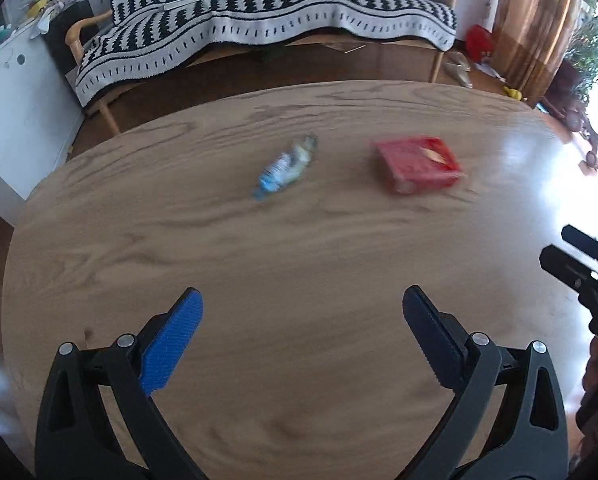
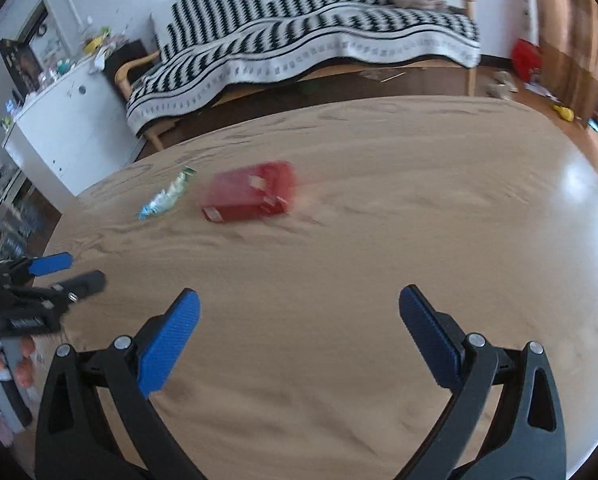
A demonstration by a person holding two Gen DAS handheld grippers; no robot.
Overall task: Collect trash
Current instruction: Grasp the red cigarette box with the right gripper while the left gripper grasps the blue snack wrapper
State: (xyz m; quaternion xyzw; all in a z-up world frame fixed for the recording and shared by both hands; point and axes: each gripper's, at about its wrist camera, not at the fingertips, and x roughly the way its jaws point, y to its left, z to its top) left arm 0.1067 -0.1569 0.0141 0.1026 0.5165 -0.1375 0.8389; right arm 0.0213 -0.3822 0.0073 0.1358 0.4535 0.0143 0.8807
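Looking forward from the left wrist, the left hand-held gripper (image 1: 301, 308) hangs over the near part of the wooden surface (image 1: 299, 240), its blue-padded fingers (image 1: 171, 344) spread wide apart with nothing between them. Farther out on the surface lie two pieces of trash, both blurred: a crumpled blue and white wrapper (image 1: 285, 168) and, to its right and apart from it, a red box (image 1: 419, 164). Neither touches the gripper. At the right edge the black fingers of the right hand-held gripper (image 1: 571, 256) reach in over the surface. Beyond the surface a bench (image 1: 259, 28) draped in a black and white throw stands against the wall, with a white cabinet (image 1: 15, 104) to the left.

From the right wrist, the right hand-held gripper (image 2: 299, 308) likewise sits over the near surface (image 2: 339, 280) with its fingers well apart and empty. The box (image 2: 249, 194) lies ahead and left of centre, the wrapper (image 2: 167, 196) just to its left, close but not touching. At the left edge the left hand-held gripper (image 2: 69, 270) shows from the side, its fingers parted, held in a hand (image 2: 7, 364). The bench (image 2: 299, 40) and cabinet (image 2: 71, 128) show behind.
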